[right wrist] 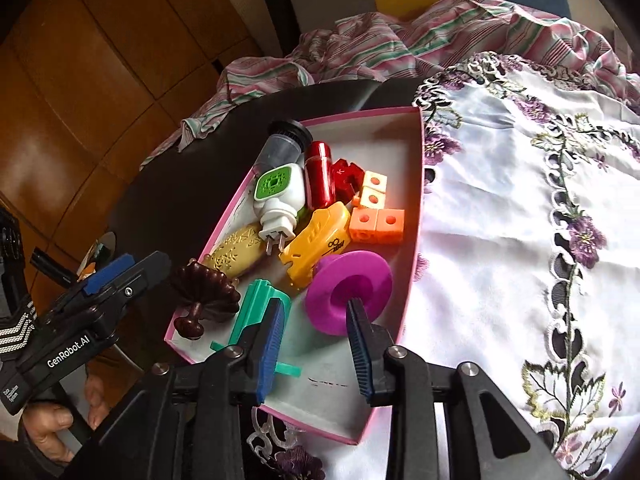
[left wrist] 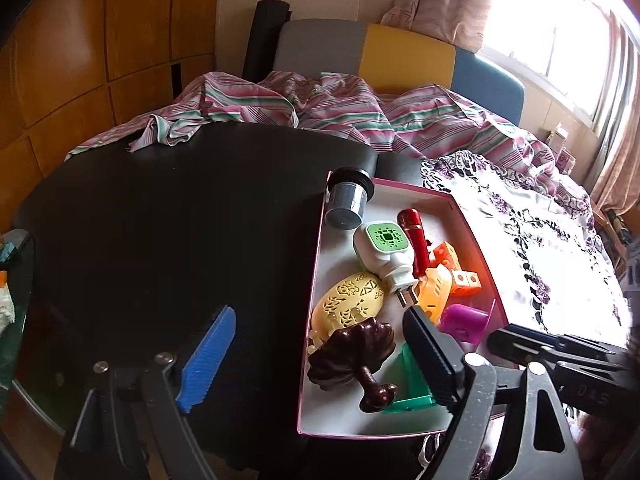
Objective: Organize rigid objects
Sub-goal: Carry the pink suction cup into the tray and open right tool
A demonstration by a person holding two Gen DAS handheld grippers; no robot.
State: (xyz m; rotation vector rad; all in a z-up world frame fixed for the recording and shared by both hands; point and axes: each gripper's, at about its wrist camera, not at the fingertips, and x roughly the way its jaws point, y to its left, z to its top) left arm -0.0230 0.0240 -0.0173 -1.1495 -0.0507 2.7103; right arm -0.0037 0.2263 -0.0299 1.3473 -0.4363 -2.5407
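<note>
A pink-rimmed white box (right wrist: pixel 416 200) (left wrist: pixel 316 264) on the dark table holds several rigid items: a grey cylinder (right wrist: pixel 280 144), a white and green plug-in (right wrist: pixel 278 196), a red tube (right wrist: pixel 320 180), orange cubes (right wrist: pixel 378 220), a yellow piece (right wrist: pixel 316 236), a yellow oval case (right wrist: pixel 236 252), a brown shell-shaped piece (right wrist: pixel 204 292), a green piece (right wrist: pixel 256 308) and a purple spool (right wrist: pixel 348 284). My right gripper (right wrist: pixel 314 348) is open over the box's near end, with the right finger against the purple spool. My left gripper (left wrist: pixel 316 356) is open and empty at the box's left wall.
A dark round table (left wrist: pixel 160 220) lies left of the box. A white embroidered cloth (right wrist: pixel 520 240) covers the right side. A striped pink sheet (left wrist: pixel 320 108) is bunched at the back, before a grey, yellow and blue headboard (left wrist: pixel 400 56). Wooden panels (left wrist: pixel 100 40) stand at the left.
</note>
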